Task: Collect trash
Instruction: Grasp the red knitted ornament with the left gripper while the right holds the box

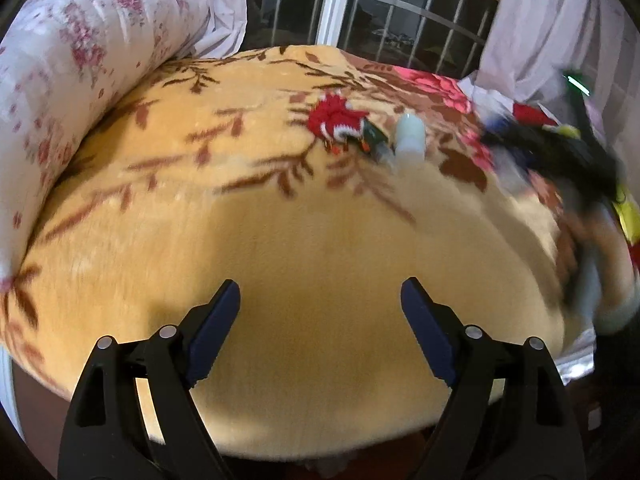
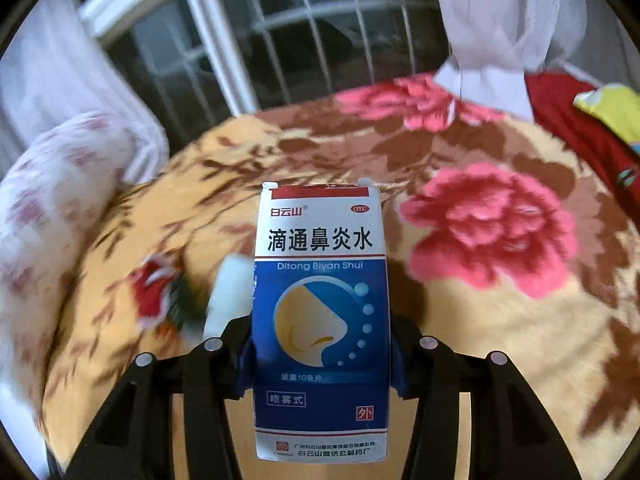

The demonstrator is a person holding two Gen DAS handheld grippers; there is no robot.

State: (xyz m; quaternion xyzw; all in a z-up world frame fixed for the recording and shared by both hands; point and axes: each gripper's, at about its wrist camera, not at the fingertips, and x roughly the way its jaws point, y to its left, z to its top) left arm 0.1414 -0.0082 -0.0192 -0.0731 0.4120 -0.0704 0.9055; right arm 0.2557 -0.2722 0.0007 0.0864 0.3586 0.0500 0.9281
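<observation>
In the right wrist view my right gripper (image 2: 320, 344) is shut on a blue-and-white nasal-spray box (image 2: 320, 264), which stands upright between the jaws above the floral blanket (image 2: 480, 340). Behind it to the left lie a small white bottle (image 2: 228, 296) and a red-and-white wrapper (image 2: 154, 294), both blurred. The left wrist view shows the same wrapper (image 1: 334, 118) and bottle (image 1: 408, 136) far ahead on the blanket. My left gripper (image 1: 320, 292) is open over bare yellow blanket (image 1: 280, 240) with nothing between its fingers. A dark blur at the right is the other gripper (image 1: 560, 156).
A rolled floral quilt (image 1: 60, 80) lies along the left side of the bed. Behind the bed is a barred window (image 1: 400, 12) with pale curtains (image 2: 500, 20). Red cloth (image 2: 568, 120) and a yellow item (image 2: 612, 108) lie at the right. The bed's near edge (image 1: 320, 452) is just below my left gripper.
</observation>
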